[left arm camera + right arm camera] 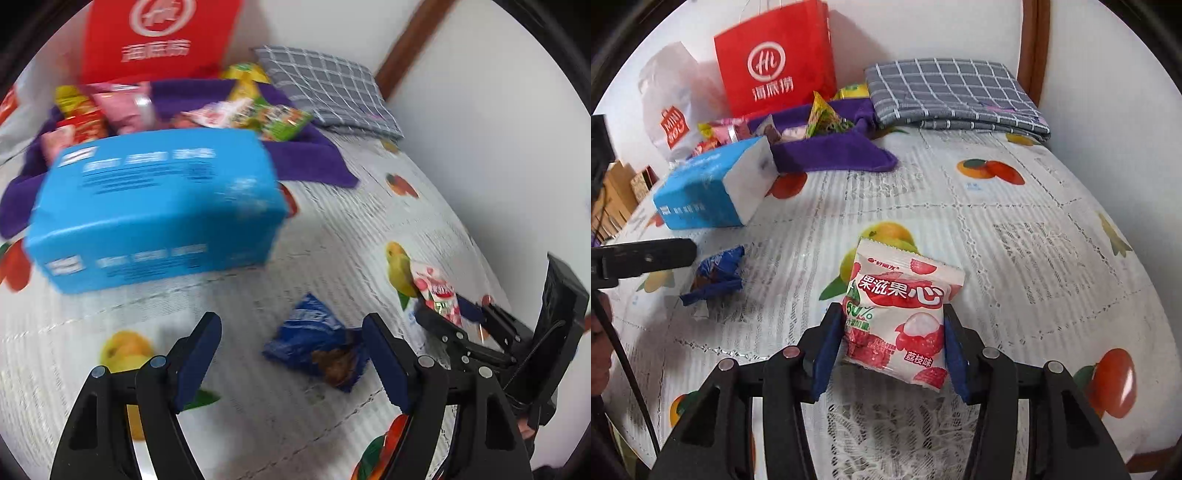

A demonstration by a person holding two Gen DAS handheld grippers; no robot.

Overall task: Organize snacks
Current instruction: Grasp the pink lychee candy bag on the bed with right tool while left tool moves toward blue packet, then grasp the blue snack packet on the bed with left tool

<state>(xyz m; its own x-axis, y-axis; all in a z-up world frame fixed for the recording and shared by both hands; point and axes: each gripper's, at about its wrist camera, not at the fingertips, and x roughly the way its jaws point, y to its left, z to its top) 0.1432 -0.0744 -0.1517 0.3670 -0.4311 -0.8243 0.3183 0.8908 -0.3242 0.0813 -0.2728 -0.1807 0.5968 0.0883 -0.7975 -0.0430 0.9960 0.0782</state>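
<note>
Right wrist view: my right tongs point(892, 345) clamp lychee snack packet point(905, 317), lifted off bed. Left tongs point(291, 354) agape, empty, blue cookie packet point(319, 345) lying just ahead between tips. Several snacks already in purple basket point(827, 151) far ahead; these two left.

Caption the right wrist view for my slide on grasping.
Right hand-held gripper clamps a lychee snack packet above the fruit-print tablecloth.
</note>
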